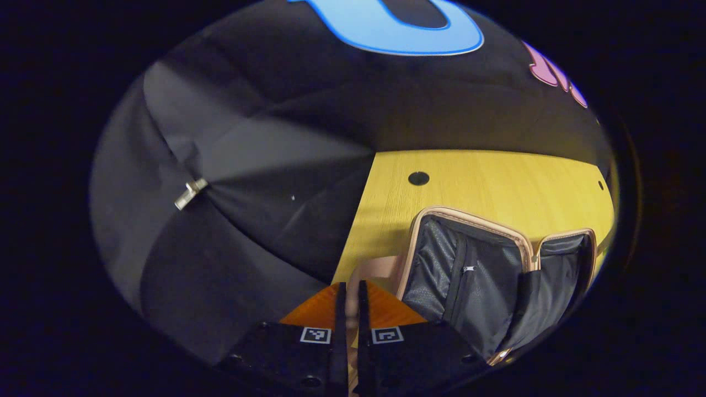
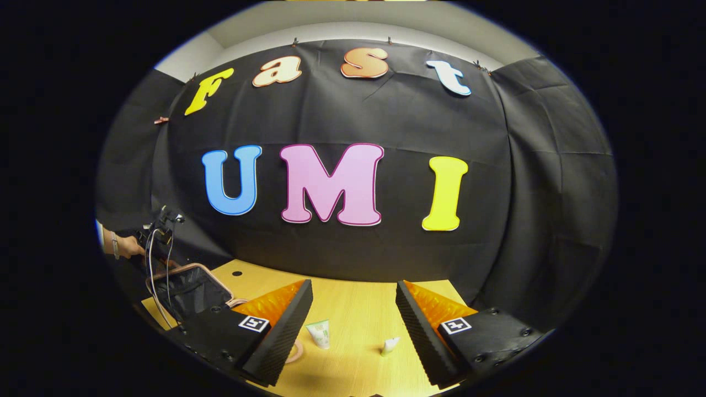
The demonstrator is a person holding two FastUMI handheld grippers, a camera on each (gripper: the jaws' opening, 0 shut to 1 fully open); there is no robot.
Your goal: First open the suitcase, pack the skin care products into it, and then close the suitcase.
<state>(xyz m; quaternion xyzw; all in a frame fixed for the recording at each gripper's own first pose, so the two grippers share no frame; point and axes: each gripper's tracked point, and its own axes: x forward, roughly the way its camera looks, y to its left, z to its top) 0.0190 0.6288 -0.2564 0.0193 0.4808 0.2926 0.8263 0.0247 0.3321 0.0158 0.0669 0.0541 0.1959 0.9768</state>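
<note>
The suitcase (image 1: 485, 286) lies open on the wooden table (image 1: 496, 182), showing dark lining, a zip pocket and a rose-gold rim. My left gripper (image 1: 348, 289) is shut, with a thin pinkish edge of the suitcase's lid between its fingers. In the right gripper view the raised lid (image 2: 190, 289) stands at the far left, with the left gripper (image 2: 160, 231) and a hand (image 2: 124, 248) above it. My right gripper (image 2: 353, 286) hangs open over the table. Below it lie a small green-and-white tube (image 2: 320, 333) and a smaller white tube (image 2: 390, 345).
A pinkish round thing (image 2: 296, 351) shows partly behind the right gripper's left finger. The table (image 2: 358, 309) has a small dark hole (image 1: 418, 178) near its back edge. Black cloth walls close the booth behind and to the left.
</note>
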